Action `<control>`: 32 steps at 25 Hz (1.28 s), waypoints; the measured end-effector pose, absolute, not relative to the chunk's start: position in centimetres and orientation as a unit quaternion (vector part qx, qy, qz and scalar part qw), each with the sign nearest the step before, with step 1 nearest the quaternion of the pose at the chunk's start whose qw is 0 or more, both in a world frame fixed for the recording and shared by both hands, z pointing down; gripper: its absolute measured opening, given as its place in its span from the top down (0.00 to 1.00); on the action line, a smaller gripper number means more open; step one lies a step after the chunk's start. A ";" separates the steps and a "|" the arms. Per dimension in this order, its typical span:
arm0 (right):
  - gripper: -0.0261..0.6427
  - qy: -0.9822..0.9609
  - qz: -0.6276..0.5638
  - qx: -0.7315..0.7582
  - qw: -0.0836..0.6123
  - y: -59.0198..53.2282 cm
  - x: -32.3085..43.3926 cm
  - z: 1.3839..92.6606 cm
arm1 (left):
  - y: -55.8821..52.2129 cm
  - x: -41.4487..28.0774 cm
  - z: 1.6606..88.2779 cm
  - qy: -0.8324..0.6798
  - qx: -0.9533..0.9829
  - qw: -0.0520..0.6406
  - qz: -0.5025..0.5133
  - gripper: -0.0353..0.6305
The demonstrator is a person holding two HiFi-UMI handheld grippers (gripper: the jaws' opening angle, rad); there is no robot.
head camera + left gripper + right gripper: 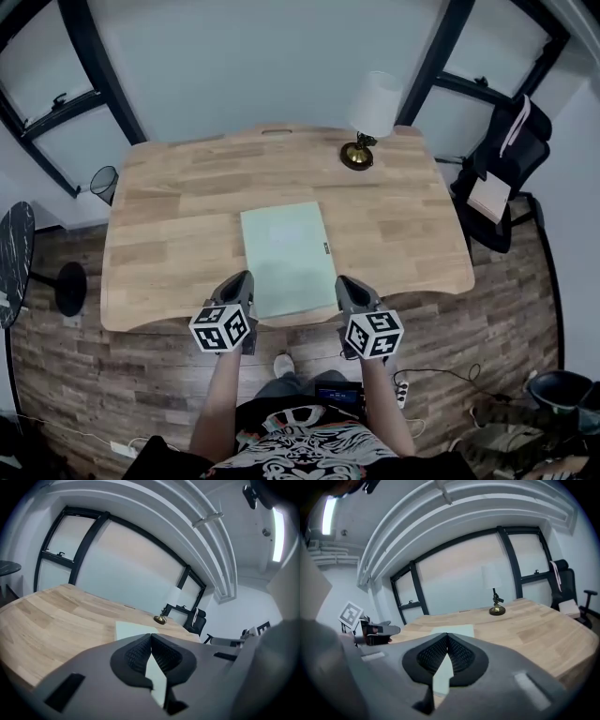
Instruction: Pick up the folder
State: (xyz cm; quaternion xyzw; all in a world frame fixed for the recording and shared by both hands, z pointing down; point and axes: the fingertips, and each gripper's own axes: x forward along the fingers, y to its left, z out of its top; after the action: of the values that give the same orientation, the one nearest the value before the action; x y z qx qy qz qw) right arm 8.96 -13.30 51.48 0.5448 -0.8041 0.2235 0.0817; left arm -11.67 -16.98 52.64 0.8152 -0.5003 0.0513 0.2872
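My 2 grippers are both clenched, jaw tips pressed together with nothing between them. The left gripper [241, 279] sits just beside the near left corner of the pale green folder [284, 253], and the right gripper [346, 282] just beside its near right corner. I can't tell whether either touches it. The folder lies flat on the wooden table [169, 225], at the middle of its near edge.

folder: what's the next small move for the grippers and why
Probably open both jaws: the left gripper and right gripper are shut and empty beside the near corners of the folder, which lies flat on the table, not yet gripped.
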 end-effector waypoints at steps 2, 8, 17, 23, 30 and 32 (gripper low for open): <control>0.95 -0.803 0.229 0.545 0.078 -14.0 9.1 51.6 | -17.9 -11.9 53.1 -0.501 0.814 0.288 0.057 0.94; 0.95 -0.765 0.246 0.588 0.092 -15.6 11.1 52.8 | -20.2 -11.8 53.6 -0.500 0.813 0.292 0.060 0.94; 0.95 -0.759 0.267 0.585 0.104 -17.2 11.5 54.2 | -21.5 -11.9 53.9 -0.518 0.806 0.281 0.061 0.94; 0.95 -0.769 0.261 0.574 0.103 -18.6 10.9 54.3 | -22.1 -12.3 54.1 -0.527 0.799 0.285 0.056 0.93; 0.95 -0.772 0.266 0.566 0.115 -20.0 11.3 56.0 | -22.7 -12.5 56.1 -0.538 0.786 0.297 0.067 0.93; 0.95 -0.773 0.270 0.562 0.116 -20.3 11.3 56.5 | -22.9 -12.7 56.6 -0.541 0.783 0.301 0.070 0.93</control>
State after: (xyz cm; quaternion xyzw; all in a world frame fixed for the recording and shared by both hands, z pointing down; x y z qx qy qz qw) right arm 11.28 -20.30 56.47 0.5621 -0.7730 0.2699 0.1165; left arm -12.66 -22.87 56.63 0.7825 -0.5406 0.0700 0.3009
